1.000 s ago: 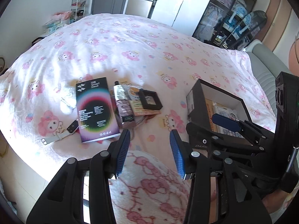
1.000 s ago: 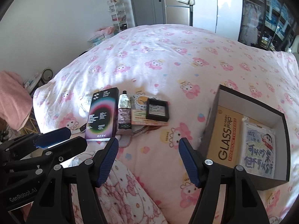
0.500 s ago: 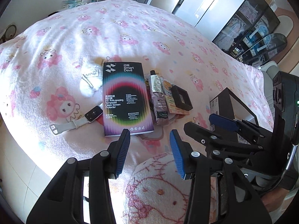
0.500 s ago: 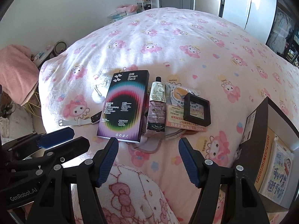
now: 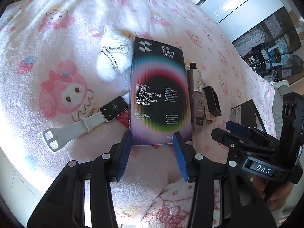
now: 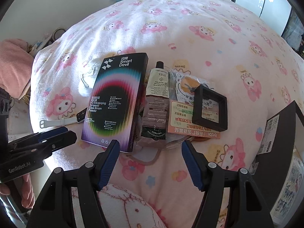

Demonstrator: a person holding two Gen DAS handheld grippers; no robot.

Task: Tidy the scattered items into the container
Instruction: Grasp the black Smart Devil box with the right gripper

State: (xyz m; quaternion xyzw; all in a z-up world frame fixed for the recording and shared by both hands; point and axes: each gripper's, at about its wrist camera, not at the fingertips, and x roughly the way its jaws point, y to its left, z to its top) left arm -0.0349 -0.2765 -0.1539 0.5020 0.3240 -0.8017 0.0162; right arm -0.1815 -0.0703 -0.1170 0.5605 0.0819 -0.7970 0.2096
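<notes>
The screen protector box (image 5: pixel 158 93) lies flat on the pink bedspread (image 5: pixel 57 19), leftmost in a tight row with the hand cream tube (image 6: pixel 156 104) and small black frame (image 6: pixel 210 110) to its right. The left gripper (image 5: pixel 152 142) hangs at the box's near end, jaws apart and empty, likely lined up to pinch that edge. The right gripper (image 6: pixel 150 152) gapes wide and empty near the tube, with the black container (image 6: pixel 281 125) at far right, open for loading.

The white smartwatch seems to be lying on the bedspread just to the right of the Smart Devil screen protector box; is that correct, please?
Not quite: the white smartwatch lies on the bedspread just to the left of the Smart Devil screen protector box, as the left wrist view shows.
</notes>
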